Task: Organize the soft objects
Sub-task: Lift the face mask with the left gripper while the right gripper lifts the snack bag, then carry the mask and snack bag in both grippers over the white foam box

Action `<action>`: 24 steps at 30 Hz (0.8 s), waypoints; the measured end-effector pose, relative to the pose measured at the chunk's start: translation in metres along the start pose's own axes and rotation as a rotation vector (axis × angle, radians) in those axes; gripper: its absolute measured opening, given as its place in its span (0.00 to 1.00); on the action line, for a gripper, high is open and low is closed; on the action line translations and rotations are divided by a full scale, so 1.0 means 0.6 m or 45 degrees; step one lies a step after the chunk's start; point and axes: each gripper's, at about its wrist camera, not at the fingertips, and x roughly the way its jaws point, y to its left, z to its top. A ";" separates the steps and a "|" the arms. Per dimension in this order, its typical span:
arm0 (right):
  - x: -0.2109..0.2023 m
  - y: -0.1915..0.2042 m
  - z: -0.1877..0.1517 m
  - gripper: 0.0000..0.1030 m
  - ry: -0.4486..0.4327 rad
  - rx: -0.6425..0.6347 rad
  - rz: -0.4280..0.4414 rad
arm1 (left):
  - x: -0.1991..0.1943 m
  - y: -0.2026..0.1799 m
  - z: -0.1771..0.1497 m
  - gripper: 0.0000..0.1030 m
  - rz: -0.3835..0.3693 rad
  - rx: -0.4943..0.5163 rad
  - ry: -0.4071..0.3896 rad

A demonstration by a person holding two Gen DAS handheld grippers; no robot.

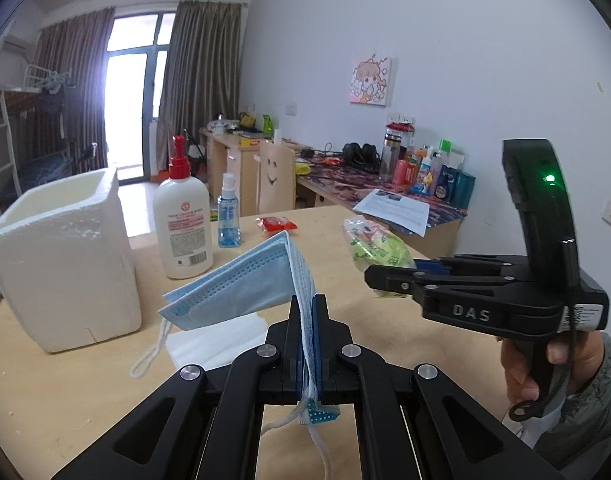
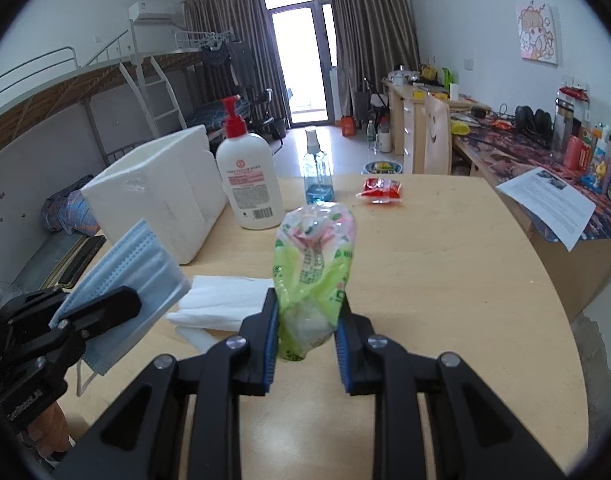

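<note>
- Far left: the white foam box (image 2: 153, 188) stands open-topped on the table. It is probably where the soft things are meant to go, since both of your loads hang near it.
- Your left gripper (image 1: 308, 344) has its tongs pressed together on the blue face masks (image 1: 241, 284). They are pinched by one edge, so the stack fans out to the left above the table, ear loops dangling. Gripping the edge keeps the bundle together.
- Under the masks, folded white tissue (image 2: 221, 304) lies flat on the table, not yet picked up.
- Behind that stand a lotion bottle (image 2: 249, 184) and a blue spray bottle (image 2: 318, 176), both upright. They are hard items, so likely not yours to move.
- Your right gripper (image 2: 307, 344) has its tongs partly drawn in, pinching the green plastic bag (image 2: 313, 256) at its lower end; the bag bulges upward, clear of the table.
- Far centre-right: a red packet (image 2: 381, 190) rests alone.
- Surface: a pale wooden table (image 2: 465, 280) with a curved right edge.
- Room: bunk bed on the left, curtained balcony door far off, cluttered desk along the right wall.
</note>
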 end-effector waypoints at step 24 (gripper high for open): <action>-0.092 0.097 -0.043 0.28 -0.176 -0.087 0.064 | -0.164 0.014 -0.023 0.04 0.092 0.030 -0.117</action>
